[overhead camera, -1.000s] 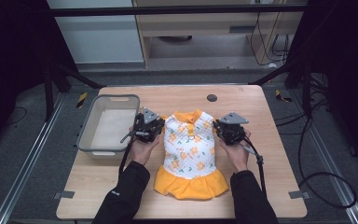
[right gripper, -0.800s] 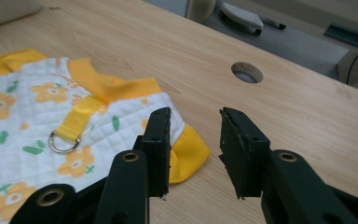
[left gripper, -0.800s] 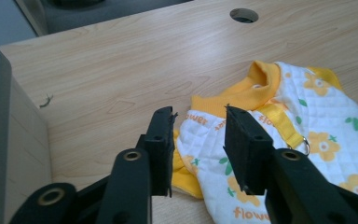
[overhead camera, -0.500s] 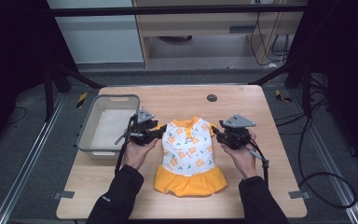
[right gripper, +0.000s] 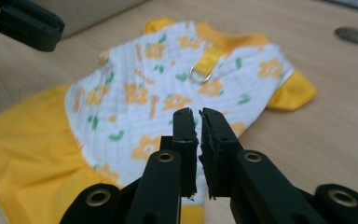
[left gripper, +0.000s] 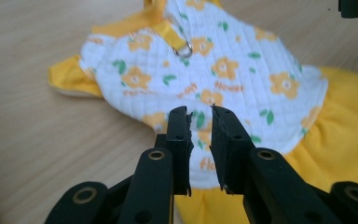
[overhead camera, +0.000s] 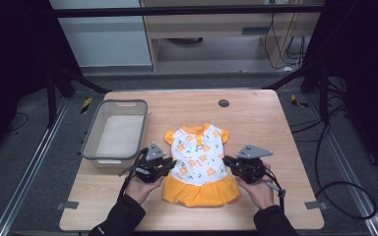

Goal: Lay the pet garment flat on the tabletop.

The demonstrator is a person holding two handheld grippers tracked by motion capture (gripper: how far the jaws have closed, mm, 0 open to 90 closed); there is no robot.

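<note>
A small dress (overhead camera: pixel 197 162) lies flat on the table, with a white flowered bodice, orange collar and sleeves, and a yellow skirt. My left gripper (overhead camera: pixel 171 163) is at its left waist edge. In the left gripper view its jaws (left gripper: pixel 199 111) have just been closing and stand a narrow gap apart over the bodice (left gripper: pixel 223 70), with cloth showing between them. My right gripper (overhead camera: pixel 226 161) is at the right waist edge. Its jaws (right gripper: pixel 199 112) have just been closing too, down to a slit, tips on the bodice (right gripper: pixel 135 93).
A grey plastic basket (overhead camera: pixel 91 142) stands left of the dress, close behind my left gripper. A round dark grommet (overhead camera: pixel 223 103) sits in the tabletop beyond the collar. A metal ring (left gripper: pixel 184 49) hangs on the dress's orange strap. The table's front edge is near my forearms.
Both grippers have left the dress's shoulders and moved toward the person, down to the waist. Their jaws opened on the way and have narrowed again. The dress has hardly shifted.
</note>
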